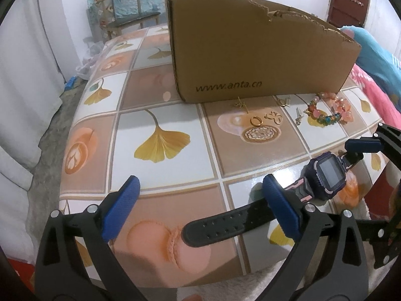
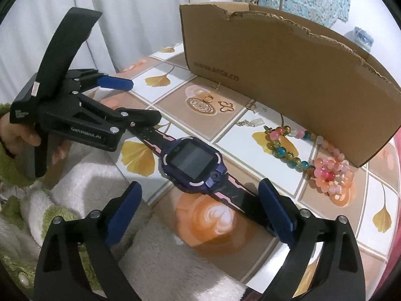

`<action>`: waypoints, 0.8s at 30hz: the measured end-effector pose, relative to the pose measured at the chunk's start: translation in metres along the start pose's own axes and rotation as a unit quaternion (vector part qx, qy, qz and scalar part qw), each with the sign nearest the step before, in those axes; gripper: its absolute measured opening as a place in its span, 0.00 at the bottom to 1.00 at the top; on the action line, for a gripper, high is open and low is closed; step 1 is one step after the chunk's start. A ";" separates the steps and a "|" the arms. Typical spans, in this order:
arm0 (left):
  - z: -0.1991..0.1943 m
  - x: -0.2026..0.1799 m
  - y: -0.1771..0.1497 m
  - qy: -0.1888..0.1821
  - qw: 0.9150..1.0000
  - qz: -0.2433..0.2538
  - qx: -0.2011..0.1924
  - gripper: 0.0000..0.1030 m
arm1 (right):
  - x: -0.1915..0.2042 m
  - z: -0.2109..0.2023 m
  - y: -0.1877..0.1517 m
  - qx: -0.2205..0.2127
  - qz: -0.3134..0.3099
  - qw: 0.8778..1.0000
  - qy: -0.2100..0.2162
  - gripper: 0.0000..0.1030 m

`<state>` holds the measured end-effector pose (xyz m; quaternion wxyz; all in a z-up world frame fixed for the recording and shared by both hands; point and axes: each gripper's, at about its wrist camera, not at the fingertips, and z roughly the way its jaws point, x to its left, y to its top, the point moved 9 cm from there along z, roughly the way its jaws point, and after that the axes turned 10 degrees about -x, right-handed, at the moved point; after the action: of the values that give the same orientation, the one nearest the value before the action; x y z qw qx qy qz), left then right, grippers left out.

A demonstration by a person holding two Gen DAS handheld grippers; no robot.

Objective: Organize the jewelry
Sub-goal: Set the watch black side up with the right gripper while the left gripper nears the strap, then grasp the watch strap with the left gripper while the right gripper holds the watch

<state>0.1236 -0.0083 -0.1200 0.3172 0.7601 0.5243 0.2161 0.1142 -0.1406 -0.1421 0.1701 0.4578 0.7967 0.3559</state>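
On the ginkgo-print tiled tablecloth (image 2: 250,148) lies a purple square-faced smartwatch (image 2: 193,163) with floppy straps, light, best pinched at its rigid case, both the left gripper (image 1: 200,208) and right gripper (image 2: 200,210) gaping wide, holding nothing

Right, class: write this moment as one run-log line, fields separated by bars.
left gripper: open, over strap | right gripper: open, over other strap | watch: flat on table | box: behind the jewelry

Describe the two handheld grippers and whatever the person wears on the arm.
Both are matte black plastic scissor-linkage tools with silver pivot rivets and ribbed blue pads on the fingers. The left gripper has white "GenRobot.AI" lettering on its side, a tall black handle and a small pink-and-white sticker. The right gripper matches. A fluffy green sleeve shows; no cables visible.
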 end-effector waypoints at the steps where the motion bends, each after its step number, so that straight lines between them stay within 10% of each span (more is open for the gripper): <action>1: 0.001 0.000 0.001 0.002 1.000 0.000 0.002 0.92 | 0.000 0.000 0.001 -0.001 -0.002 1.000 0.001 0.91; 18: 0.013 0.008 0.006 -0.011 1.000 0.027 0.011 0.93 | -0.005 -0.006 0.006 -0.007 0.056 0.991 0.119 0.93; 24: -0.016 -0.008 0.017 -0.063 0.992 0.096 -0.049 0.93 | 0.003 -0.005 0.001 0.008 -0.003 0.994 0.108 0.93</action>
<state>0.1212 -0.0154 -0.0967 0.3644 0.8026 0.4167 0.2224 0.1106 -0.1394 -0.1377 0.0799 0.4159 0.8144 0.3967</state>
